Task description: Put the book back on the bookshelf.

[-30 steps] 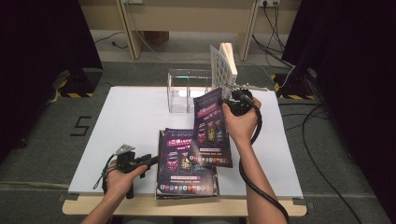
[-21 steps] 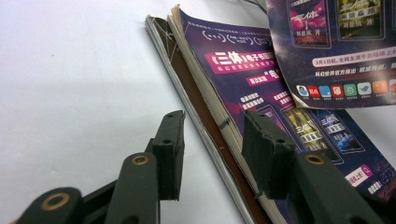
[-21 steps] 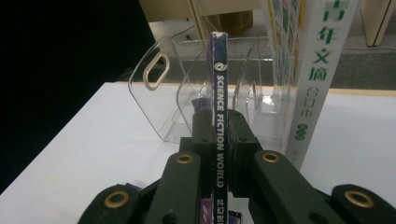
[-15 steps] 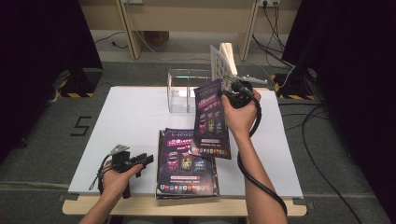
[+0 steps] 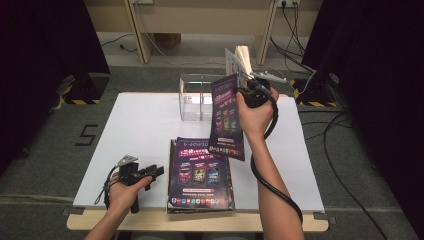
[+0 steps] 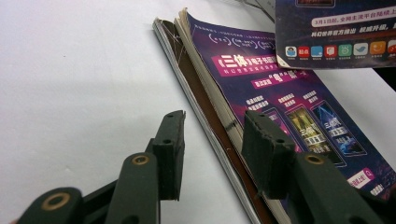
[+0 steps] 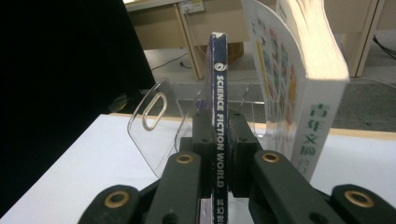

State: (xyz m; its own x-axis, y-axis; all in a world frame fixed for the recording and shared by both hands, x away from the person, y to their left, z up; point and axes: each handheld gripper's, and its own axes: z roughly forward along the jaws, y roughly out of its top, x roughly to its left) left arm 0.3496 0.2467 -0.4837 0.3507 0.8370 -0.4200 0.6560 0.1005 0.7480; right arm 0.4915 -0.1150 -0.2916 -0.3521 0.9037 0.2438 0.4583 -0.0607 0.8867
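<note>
Your right tongs (image 7: 219, 154) clench the magazine (image 5: 227, 117) spine; left tongs (image 6: 215, 149) released. It may snag the acrylic rack (image 5: 197, 97).

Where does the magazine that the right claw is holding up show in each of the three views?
High view: the held magazine hangs right of centre, cover facing the camera, above the table.
Left gripper view: its lower edge fills the top right corner.
Right gripper view: spine-on, centre, clamped in the right claw.
Shared landmark: the clear acrylic rack, behind the magazine in the high view and in the right gripper view.
</note>
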